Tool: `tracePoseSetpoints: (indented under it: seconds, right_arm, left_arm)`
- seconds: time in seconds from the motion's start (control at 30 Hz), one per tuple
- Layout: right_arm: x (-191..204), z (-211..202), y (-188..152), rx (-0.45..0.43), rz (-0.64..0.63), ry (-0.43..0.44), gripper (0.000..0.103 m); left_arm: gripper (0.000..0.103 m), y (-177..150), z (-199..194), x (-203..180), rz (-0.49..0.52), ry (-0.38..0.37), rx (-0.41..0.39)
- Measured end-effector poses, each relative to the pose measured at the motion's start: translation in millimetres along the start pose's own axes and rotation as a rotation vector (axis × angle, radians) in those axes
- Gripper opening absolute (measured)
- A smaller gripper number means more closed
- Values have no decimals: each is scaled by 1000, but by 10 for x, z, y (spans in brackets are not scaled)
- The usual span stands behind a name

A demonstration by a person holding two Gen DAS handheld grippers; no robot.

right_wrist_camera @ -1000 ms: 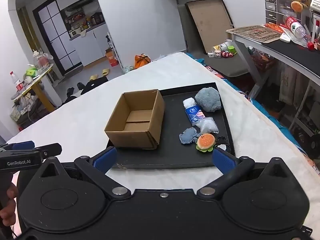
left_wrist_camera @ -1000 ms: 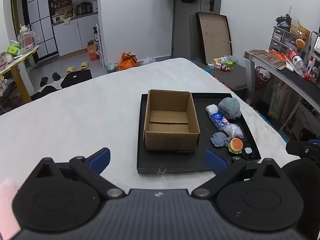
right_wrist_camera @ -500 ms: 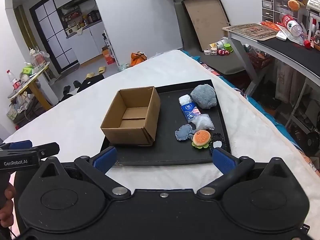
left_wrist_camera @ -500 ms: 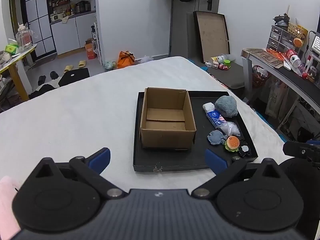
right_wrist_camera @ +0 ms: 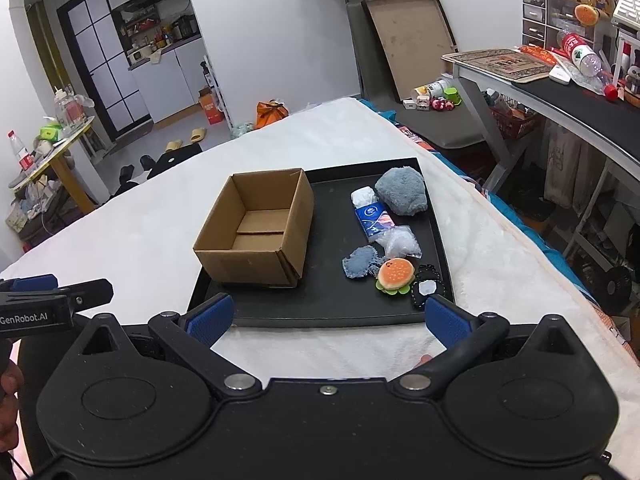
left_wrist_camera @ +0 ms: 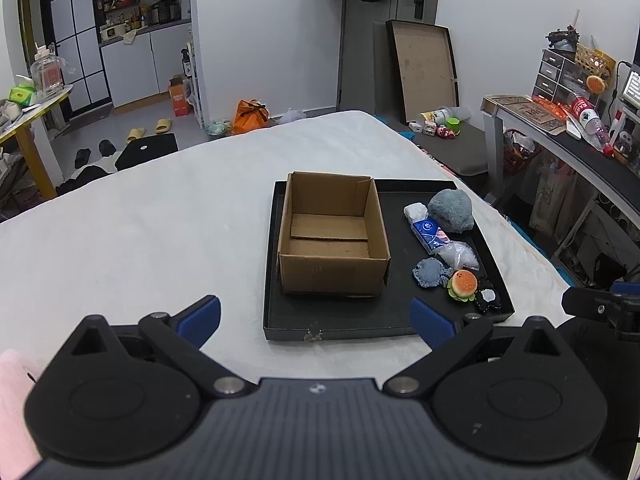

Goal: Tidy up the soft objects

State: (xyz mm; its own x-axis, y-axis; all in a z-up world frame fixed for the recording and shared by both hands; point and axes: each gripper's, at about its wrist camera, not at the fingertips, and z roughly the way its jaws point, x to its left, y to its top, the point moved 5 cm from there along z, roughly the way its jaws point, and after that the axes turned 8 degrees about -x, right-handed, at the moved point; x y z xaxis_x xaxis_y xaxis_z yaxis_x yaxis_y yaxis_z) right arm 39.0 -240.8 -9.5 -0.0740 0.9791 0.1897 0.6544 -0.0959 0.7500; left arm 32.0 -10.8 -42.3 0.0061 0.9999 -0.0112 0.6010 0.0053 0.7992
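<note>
The left gripper (left_wrist_camera: 315, 318) hangs with its blue-padded fingers spread wide and nothing between them, short of the near edge of the shallow black rectangular tray (left_wrist_camera: 340, 330). The right gripper (right_wrist_camera: 326, 316) is likewise released and empty, poised just before the tray's near rim, closer to the side where the soft things lie.

On the tray, the open brown cardboard box (right_wrist_camera: 256, 228) stands on the left half, upright and empty inside. To its right lies a row of items: a fluffy grey-blue plush lump (right_wrist_camera: 401, 191) at the far end, a small white crumpled wad (right_wrist_camera: 363, 195) beside it, a blue tissue packet (right_wrist_camera: 374, 218), a clear crinkled plastic pouch (right_wrist_camera: 400, 242), a flat grey-blue fabric patch (right_wrist_camera: 360, 262), an orange burger-shaped plush (right_wrist_camera: 395, 274), and a black-and-white small toy (right_wrist_camera: 427, 287) nearest the right gripper.

Judging by this, the sorting has not started: every soft piece remains outside the box. The tray rests on a white fleecy cover (left_wrist_camera: 140, 220).
</note>
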Motion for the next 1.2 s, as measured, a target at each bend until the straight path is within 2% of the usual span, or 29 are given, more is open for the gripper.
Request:
tracePoseSetpoints:
  seconds: [0.3,1.2]
  right_arm:
    - [-13,-14,-13,-12,-18,-34,103]
    - [-39,-22,-13,-15,-19,-29,103]
  left_arm:
    - [101,11,-8,-7,-4,-7,5]
    - [101,28,-11,47,-17,-1,8]
